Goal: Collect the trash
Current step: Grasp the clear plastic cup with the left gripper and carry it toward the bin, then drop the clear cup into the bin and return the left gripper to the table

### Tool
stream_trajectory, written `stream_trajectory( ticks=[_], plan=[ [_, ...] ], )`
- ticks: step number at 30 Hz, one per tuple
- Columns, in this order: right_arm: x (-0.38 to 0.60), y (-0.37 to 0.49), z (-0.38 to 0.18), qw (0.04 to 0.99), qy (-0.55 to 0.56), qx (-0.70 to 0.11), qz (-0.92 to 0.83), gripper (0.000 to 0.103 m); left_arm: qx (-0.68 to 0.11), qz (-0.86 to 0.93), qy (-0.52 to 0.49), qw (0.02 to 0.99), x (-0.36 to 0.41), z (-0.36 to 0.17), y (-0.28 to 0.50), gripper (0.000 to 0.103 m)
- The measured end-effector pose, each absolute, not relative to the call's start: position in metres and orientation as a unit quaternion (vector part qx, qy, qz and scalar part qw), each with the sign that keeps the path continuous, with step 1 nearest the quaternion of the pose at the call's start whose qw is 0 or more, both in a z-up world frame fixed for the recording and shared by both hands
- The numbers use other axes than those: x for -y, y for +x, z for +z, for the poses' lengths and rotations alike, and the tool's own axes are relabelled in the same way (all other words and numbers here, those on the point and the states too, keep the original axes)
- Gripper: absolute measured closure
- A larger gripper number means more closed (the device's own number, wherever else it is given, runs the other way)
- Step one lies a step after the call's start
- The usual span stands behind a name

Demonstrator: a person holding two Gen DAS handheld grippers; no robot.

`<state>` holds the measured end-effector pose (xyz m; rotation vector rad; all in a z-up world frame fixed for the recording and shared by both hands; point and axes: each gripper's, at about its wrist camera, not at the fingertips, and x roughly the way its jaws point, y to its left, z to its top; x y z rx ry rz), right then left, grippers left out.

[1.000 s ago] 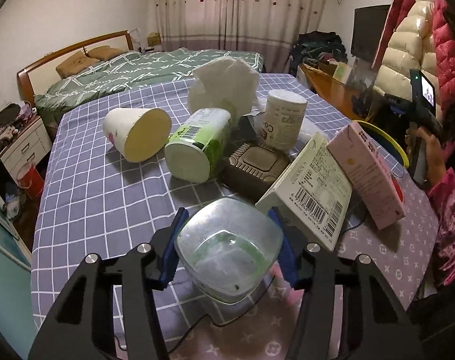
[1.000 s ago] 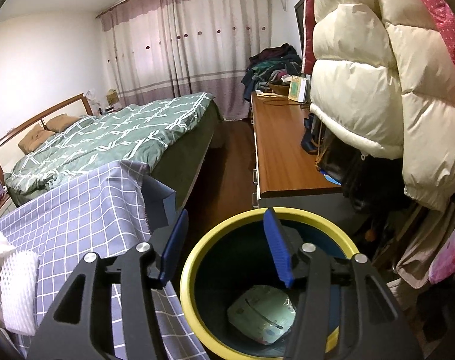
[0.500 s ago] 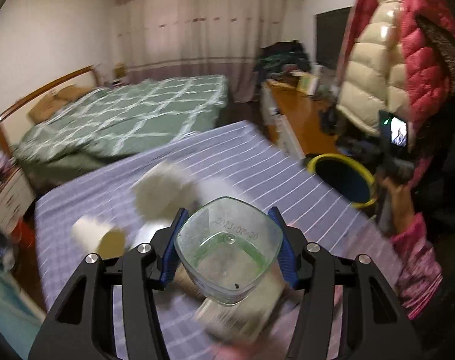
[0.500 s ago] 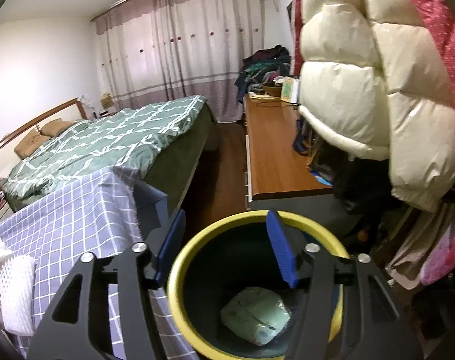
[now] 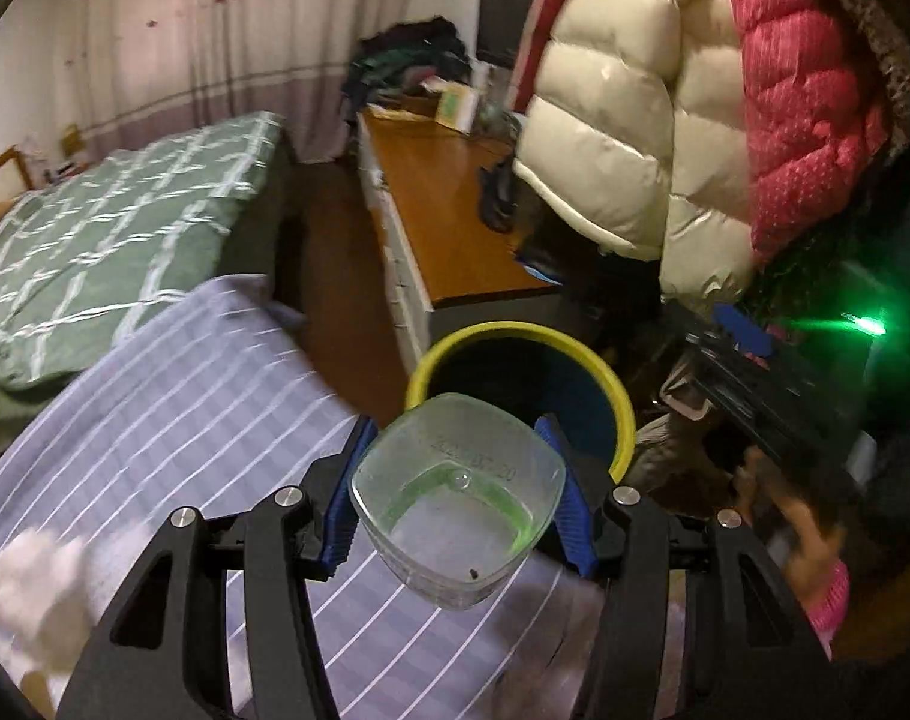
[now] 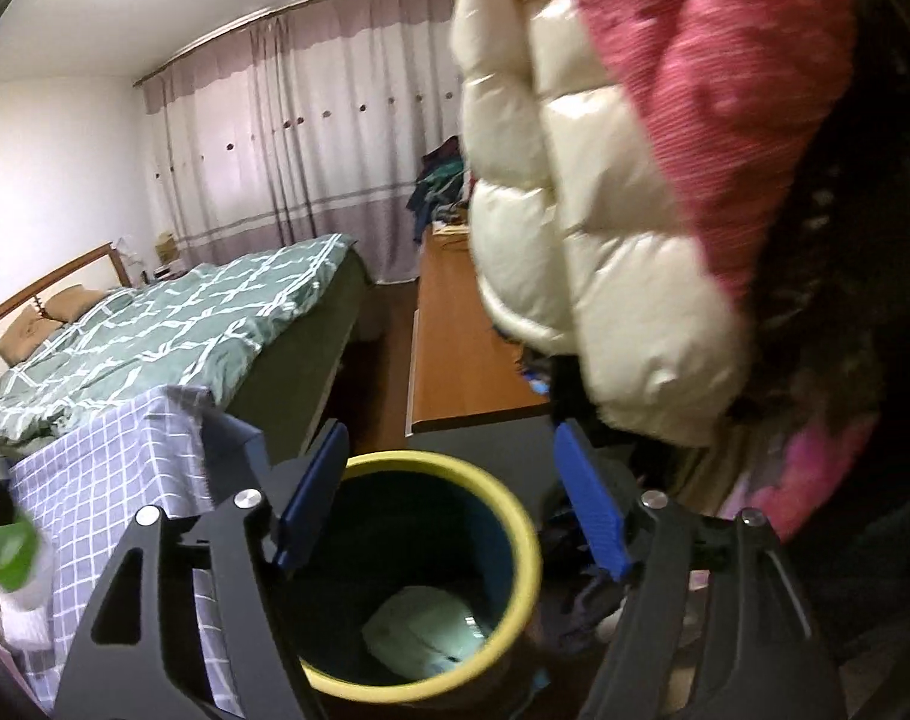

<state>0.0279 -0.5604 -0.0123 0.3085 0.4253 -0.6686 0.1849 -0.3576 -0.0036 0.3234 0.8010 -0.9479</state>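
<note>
My left gripper [image 5: 457,510] is shut on a clear plastic cup [image 5: 455,498] with green residue, held in the air at the table's edge, just in front of the yellow-rimmed dark bin [image 5: 622,414]. In the right wrist view my right gripper [image 6: 452,498] is open and empty, above the same bin [image 6: 526,576], which holds a pale green wrapper [image 6: 425,636]. The cup shows blurred at the right wrist view's left edge [image 6: 11,552].
The checked purple tablecloth [image 5: 155,408] lies left of the bin, with crumpled white tissue [image 5: 35,588] on it. A wooden desk [image 5: 455,216] stands behind the bin. Puffy cream and red jackets [image 5: 694,120] hang at the right. A green bed [image 5: 95,222] stands beyond.
My left gripper has lifted the cup off the table and swung right toward the bin. My right gripper has opened wider and tilted up over the bin.
</note>
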Motion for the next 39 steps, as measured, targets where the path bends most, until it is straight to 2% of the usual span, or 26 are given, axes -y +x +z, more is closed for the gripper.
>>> stream_trajectory(
  ticks=[5, 11, 13, 17, 20, 22, 28, 33, 39],
  plan=[
    [0.577, 0.0, -0.008, 0.908, 0.151, -0.203, -0.334, 0.031, -0.394, -0.439, 0.167, 0.79, 0.433, -0.034, 0.2, 0.049],
    [0.587, -0.011, -0.006, 0.907, 0.153, -0.202, -0.337, 0.031, -0.44, -0.425, 0.146, 0.777, 0.479, -0.079, 0.223, 0.048],
    [0.586, -0.012, -0.005, 0.907, 0.155, -0.2, -0.336, 0.031, -0.442, -0.412, 0.152, 0.782, 0.486, -0.088, 0.226, 0.032],
    [0.583, -0.014, -0.004, 0.91, 0.16, -0.189, -0.332, 0.03, -0.426, -0.405, 0.132, 0.798, 0.47, -0.071, 0.227, 0.029],
    [0.578, -0.008, -0.003, 0.913, 0.17, -0.182, -0.322, 0.029, -0.383, -0.404, 0.105, 0.824, 0.428, -0.03, 0.22, 0.027],
    [0.572, 0.002, -0.004, 0.918, 0.178, -0.18, -0.306, 0.029, -0.354, -0.396, 0.083, 0.843, 0.395, -0.005, 0.214, 0.02],
    [0.536, 0.05, -0.007, 0.933, 0.196, -0.179, -0.243, 0.026, -0.266, -0.324, 0.02, 0.908, 0.252, 0.048, 0.188, 0.014],
    [0.494, 0.104, 0.0, 0.946, 0.189, -0.185, -0.187, 0.026, -0.231, -0.225, -0.004, 0.947, 0.136, 0.051, 0.173, 0.013],
    [0.437, 0.138, 0.002, 0.961, 0.138, -0.204, -0.124, 0.023, -0.232, -0.116, -0.05, 0.965, 0.0, 0.017, 0.172, 0.013]
  ],
)
